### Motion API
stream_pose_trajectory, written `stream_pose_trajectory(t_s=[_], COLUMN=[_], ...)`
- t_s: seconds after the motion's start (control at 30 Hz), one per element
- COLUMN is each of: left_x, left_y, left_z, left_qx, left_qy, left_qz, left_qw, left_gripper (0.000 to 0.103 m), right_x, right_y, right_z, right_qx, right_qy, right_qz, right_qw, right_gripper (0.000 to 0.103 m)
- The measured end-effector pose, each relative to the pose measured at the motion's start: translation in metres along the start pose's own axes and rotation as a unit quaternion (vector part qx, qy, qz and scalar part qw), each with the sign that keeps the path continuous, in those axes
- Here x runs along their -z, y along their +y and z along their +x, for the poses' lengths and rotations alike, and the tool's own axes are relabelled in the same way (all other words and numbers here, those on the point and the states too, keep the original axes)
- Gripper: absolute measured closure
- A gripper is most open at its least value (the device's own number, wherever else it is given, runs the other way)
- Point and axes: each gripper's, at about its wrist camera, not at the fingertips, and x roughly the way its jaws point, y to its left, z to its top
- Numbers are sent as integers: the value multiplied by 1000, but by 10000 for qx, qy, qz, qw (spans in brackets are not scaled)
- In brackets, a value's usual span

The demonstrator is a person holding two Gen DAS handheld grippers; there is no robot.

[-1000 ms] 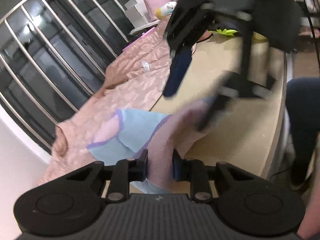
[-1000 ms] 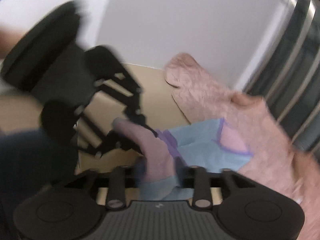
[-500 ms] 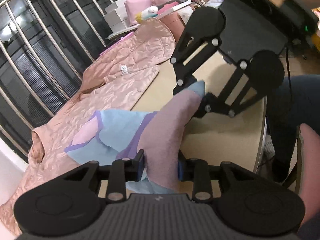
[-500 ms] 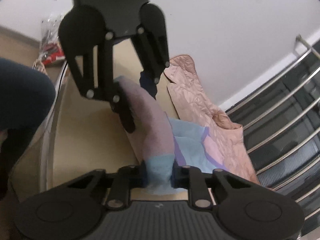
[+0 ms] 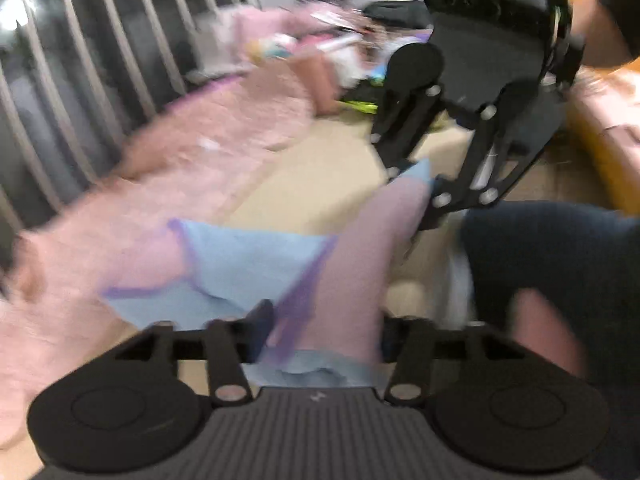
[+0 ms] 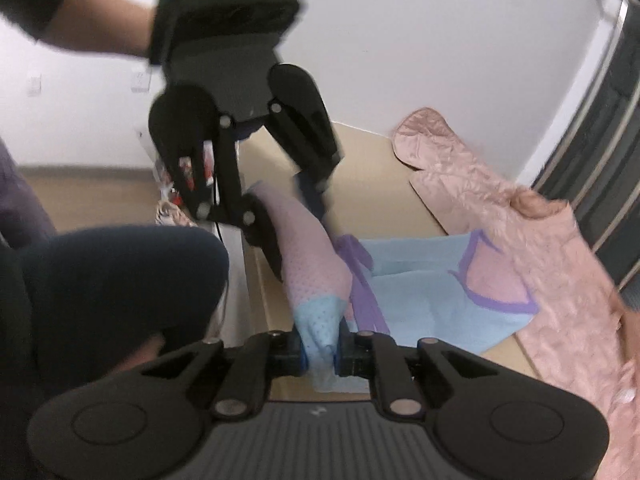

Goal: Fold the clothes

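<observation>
A light-blue and pink garment (image 5: 248,264) with purple trim lies partly on the beige table (image 5: 320,176) and partly on a pink quilted jacket (image 5: 208,148). My left gripper (image 5: 320,332) is shut on one end of its pink-and-blue rolled edge. My right gripper (image 6: 320,352) is shut on the other end, on the blue hem (image 6: 320,320). The edge is stretched between them, lifted over the table's near edge. Each gripper shows in the other's view: the right one (image 5: 424,196), the left one (image 6: 288,216). The garment's body (image 6: 424,280) trails on the table.
The pink quilted jacket (image 6: 520,240) covers the table's far side by metal railings (image 5: 80,80). Clutter and a toy (image 5: 280,44) sit at the far end. The person's dark-trousered leg (image 6: 112,288) is beside the table edge. A white wall (image 6: 440,40) stands behind.
Both grippers have pulled back toward the table's near edge with the garment edge held between them. The garment's body has slid along the table. The left view is blurred by motion.
</observation>
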Motion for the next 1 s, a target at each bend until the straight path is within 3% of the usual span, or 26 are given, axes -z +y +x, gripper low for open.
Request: stream_pose_trajectory(t_s=[0.17, 0.23, 0.33, 0.37, 0.43, 0.5, 0.7, 0.8, 0.87, 0.93, 1.0], left_x=[5, 6, 5, 4, 5, 7, 11, 11, 11, 12, 12], left_y=[-12, -9, 2, 6, 14, 22, 40, 46, 50, 55, 60], left_z=[4, 7, 9, 9, 9, 8, 9, 9, 9, 10, 11], left_qx=[-305, -250, -14, 105, 296, 448, 800, 906, 945, 1073, 1234], left_qy=[-103, -97, -61, -25, 12, 18, 48, 56, 95, 169, 232], left_qz=[331, 224, -17, -136, -398, -634, -1181, -1330, -1383, -1466, -1576], left_qw=[9989, 9994, 10000, 9998, 9988, 9970, 9898, 9870, 9858, 9832, 9795], left_gripper=[52, 73, 90, 90, 92, 92, 92, 92, 92, 92, 92], right_x=[0, -1, -2, -1, 4, 10, 27, 24, 22, 19, 15], right_y=[-26, -28, -19, -14, 1, 15, 31, 30, 34, 29, 18], right_z=[1, 0, -3, -6, -7, -8, 16, 20, 18, 20, 21], right_qx=[-175, -231, -73, 48, 379, 633, 1205, 1089, 991, 710, 235], right_qy=[-145, -105, -76, -84, -23, 18, 181, 0, -92, -131, -65], right_qz=[585, 598, 440, 369, 1, -463, -1456, -1607, -1728, -1608, -1087], right_qw=[9980, 9979, 9990, 9993, 9993, 9969, 9818, 9810, 9799, 9843, 9938], right_gripper=[92, 93, 91, 86, 60, 54, 55, 56, 63, 89, 90])
